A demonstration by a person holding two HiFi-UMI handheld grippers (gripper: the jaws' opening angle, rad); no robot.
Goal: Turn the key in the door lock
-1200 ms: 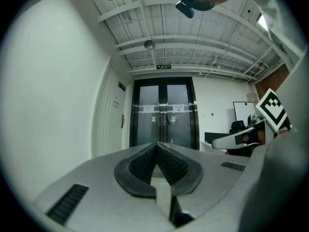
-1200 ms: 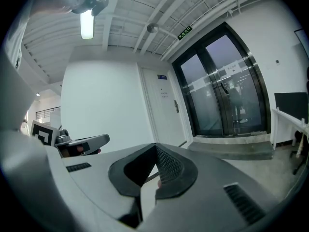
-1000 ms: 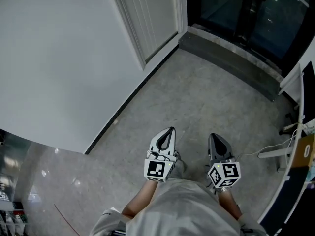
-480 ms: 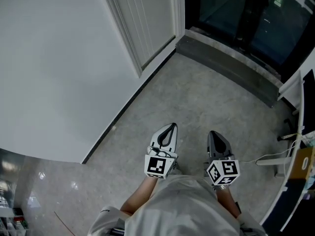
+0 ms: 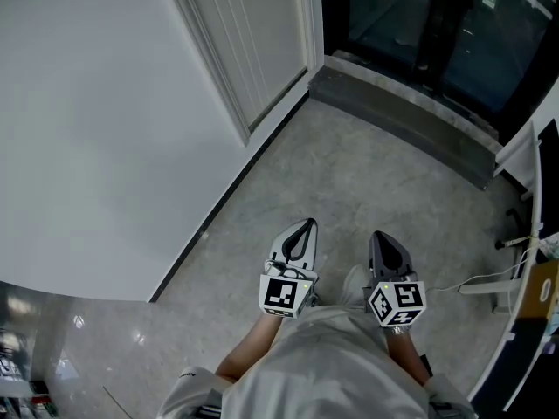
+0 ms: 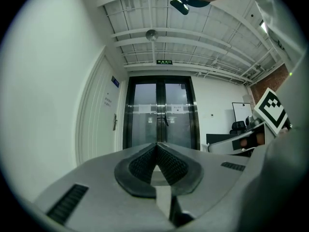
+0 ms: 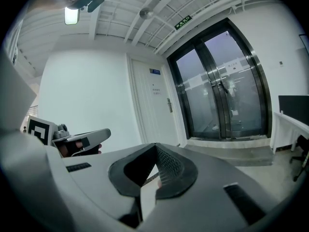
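A white panelled door [image 5: 253,42] stands ahead on the left, its metal lever handle [image 6: 115,122] showing small in the left gripper view and as the handle [image 7: 169,105] in the right gripper view. No key can be made out at this distance. My left gripper [image 5: 303,228] and right gripper [image 5: 382,236] are held side by side in front of the body, well short of the door. The left gripper [image 6: 156,144] has its pads together with nothing between them. The right gripper [image 7: 155,145] is likewise shut and empty.
Dark glass double doors [image 6: 159,115] stand straight ahead behind a grey stone threshold [image 5: 402,120]. A white wall [image 5: 105,129] runs along the left. At the right are a white desk edge [image 5: 522,260] and a cable [image 5: 472,282] on the grey floor.
The person has walked forward: the white door, wall base and threshold have drawn nearer in the head view. Both grippers keep the same shut pose in front of the body.
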